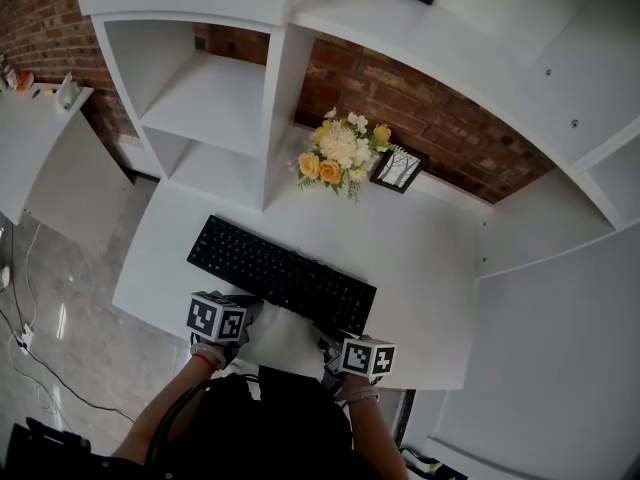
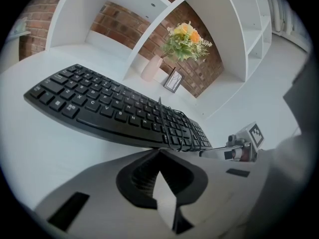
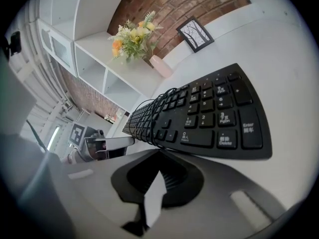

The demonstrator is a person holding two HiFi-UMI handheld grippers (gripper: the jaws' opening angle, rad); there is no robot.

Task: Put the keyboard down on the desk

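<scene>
Head view shows the black full-size plastic keyboard point(image 1: 281, 274) lying flat on the white desk point(image 1: 430, 268). My left gripper point(image 2: 159, 152) and right gripper point(image 3: 159, 153) sit at its near edge, jaws pressed together and empty. I judge the placing done; next I'd back both away cleanly.

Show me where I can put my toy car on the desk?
The desk is bare right of the keyboard, up to the white side panel, and in a strip between keyboard and flowers. The shelf cubby is bare too. Crowded: around the flowers and picture frame, and the near edge, where the left gripper and right gripper sit.
</scene>
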